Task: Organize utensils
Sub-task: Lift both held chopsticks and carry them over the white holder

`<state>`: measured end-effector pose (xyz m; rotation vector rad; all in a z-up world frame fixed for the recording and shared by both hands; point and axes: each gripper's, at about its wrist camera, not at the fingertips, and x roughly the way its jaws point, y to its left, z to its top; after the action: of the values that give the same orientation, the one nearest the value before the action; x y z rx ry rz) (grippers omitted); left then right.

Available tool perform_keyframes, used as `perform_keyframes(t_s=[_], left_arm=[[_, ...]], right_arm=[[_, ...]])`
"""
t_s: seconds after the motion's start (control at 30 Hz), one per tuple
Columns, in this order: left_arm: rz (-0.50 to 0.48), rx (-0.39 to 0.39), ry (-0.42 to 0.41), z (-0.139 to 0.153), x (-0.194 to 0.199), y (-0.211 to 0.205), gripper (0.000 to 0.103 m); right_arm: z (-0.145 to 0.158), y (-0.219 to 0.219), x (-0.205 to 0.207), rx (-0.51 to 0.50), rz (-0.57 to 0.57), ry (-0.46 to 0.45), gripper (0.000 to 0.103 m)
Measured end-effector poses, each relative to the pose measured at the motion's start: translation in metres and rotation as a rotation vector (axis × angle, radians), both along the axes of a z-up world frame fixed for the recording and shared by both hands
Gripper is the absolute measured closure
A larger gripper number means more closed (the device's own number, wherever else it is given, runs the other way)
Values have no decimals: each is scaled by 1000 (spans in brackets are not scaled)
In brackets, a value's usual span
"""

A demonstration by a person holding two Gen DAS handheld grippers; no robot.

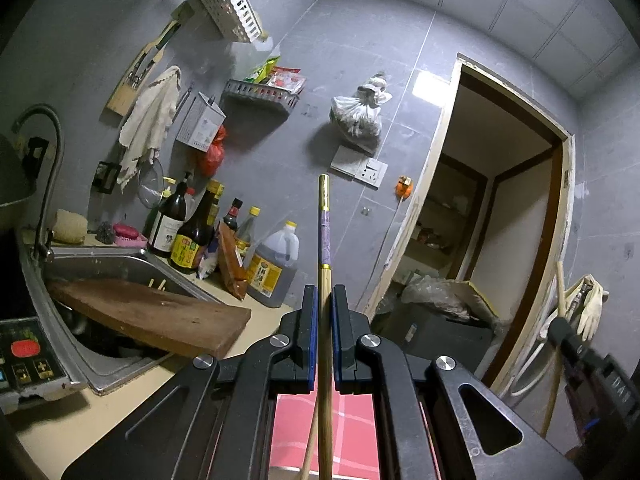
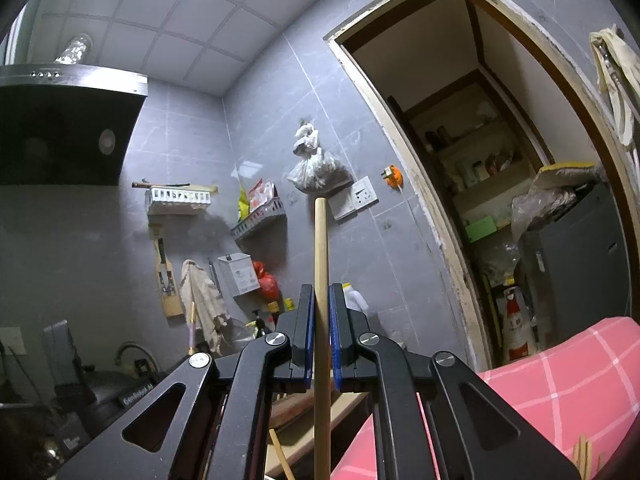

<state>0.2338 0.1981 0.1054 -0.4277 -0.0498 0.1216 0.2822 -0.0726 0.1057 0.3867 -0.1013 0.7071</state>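
My left gripper is shut on a chopstick with a gold tip and a purple patterned band, held upright in front of the grey tiled wall. My right gripper is shut on a plain wooden chopstick, also upright. The left chopstick also shows small in the right wrist view. A white slotted utensil holder hangs high on the wall, and a grey utensil caddy hangs lower. A few more chopsticks lie at the bottom right on pink checked cloth.
A steel sink with a wooden cutting board across it lies lower left. Sauce and oil bottles crowd the counter. A towel, knife block, wire shelf and hanging bag are on the wall. An open doorway is right.
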Motion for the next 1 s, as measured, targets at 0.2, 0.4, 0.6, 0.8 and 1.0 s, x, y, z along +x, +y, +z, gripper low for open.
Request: perform_keyframes(t_s=[0.2, 0.4, 0.6, 0.8, 1.0], left_arm=[[-12, -17, -3, -3, 0, -2, 99], [-15, -11, -5, -5, 1, -7, 99], [-8, -7, -2, -7, 0, -9, 99], [3, 17, 5, -13, -1, -15, 99], [-6, 42, 29, -25, -3, -21, 99]], right_arm=[[10, 3, -1, 11, -12, -14, 98], [10, 9, 1, -5, -44, -18, 98], [0, 9, 8, -32, -54, 24, 98], [-6, 11, 11, -43, -38, 43, 98], [-17, 11, 11, -72, -26, 68, 98]])
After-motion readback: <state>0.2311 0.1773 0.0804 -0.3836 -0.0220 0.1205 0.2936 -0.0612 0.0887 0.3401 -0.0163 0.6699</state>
